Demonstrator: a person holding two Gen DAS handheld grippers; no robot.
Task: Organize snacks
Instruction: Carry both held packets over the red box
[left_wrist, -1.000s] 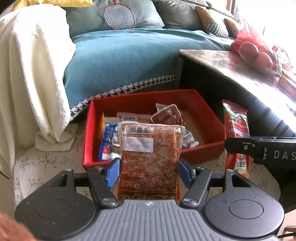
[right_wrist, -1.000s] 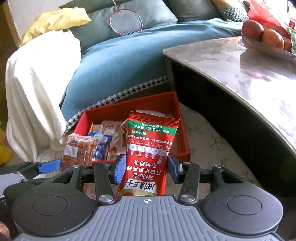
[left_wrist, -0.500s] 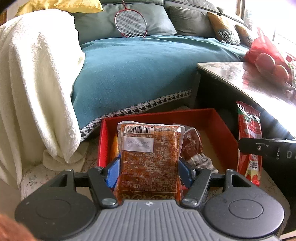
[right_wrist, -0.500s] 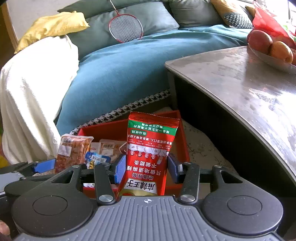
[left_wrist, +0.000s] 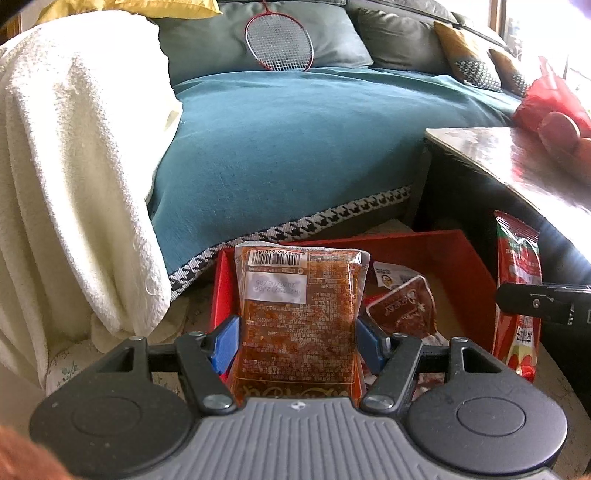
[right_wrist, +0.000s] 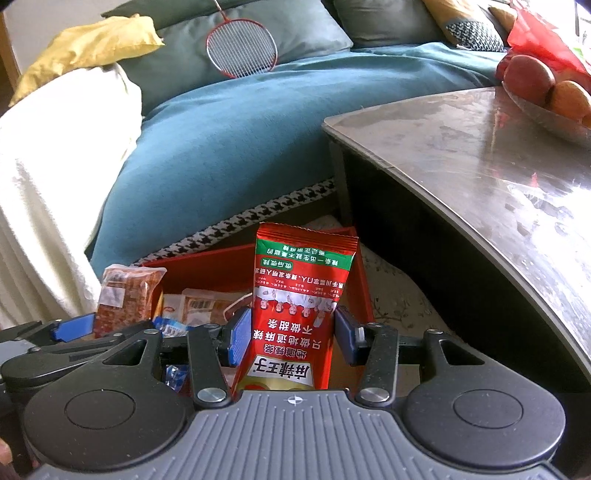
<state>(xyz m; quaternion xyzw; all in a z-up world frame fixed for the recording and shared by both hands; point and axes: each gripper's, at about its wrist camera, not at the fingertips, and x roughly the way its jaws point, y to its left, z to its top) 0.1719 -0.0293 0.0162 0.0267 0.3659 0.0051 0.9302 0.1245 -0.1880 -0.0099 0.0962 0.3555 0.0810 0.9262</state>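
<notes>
My left gripper (left_wrist: 295, 341) is shut on a clear brown snack pack (left_wrist: 300, 314) with a barcode and holds it upright above the near side of the red box (left_wrist: 424, 245). My right gripper (right_wrist: 290, 341) is shut on a red and green snack pouch (right_wrist: 301, 306), upright over the box's right end (right_wrist: 364, 291). The pouch also shows at the right of the left wrist view (left_wrist: 519, 295), and the brown pack at the left of the right wrist view (right_wrist: 125, 295). Several snack packets (left_wrist: 402, 310) lie inside the box.
The box sits on a floral floor mat (right_wrist: 399, 295) between a teal-covered sofa (left_wrist: 295, 147) and a dark low table (right_wrist: 480, 166) with a fruit bowl (right_wrist: 546, 96). A white blanket (left_wrist: 66, 184) hangs at the left. A badminton racket (left_wrist: 277, 40) leans on the cushions.
Both grippers have risen and tilted up with their packs; the red box has dropped lower in both views and more sofa shows. Both grips are unchanged.
</notes>
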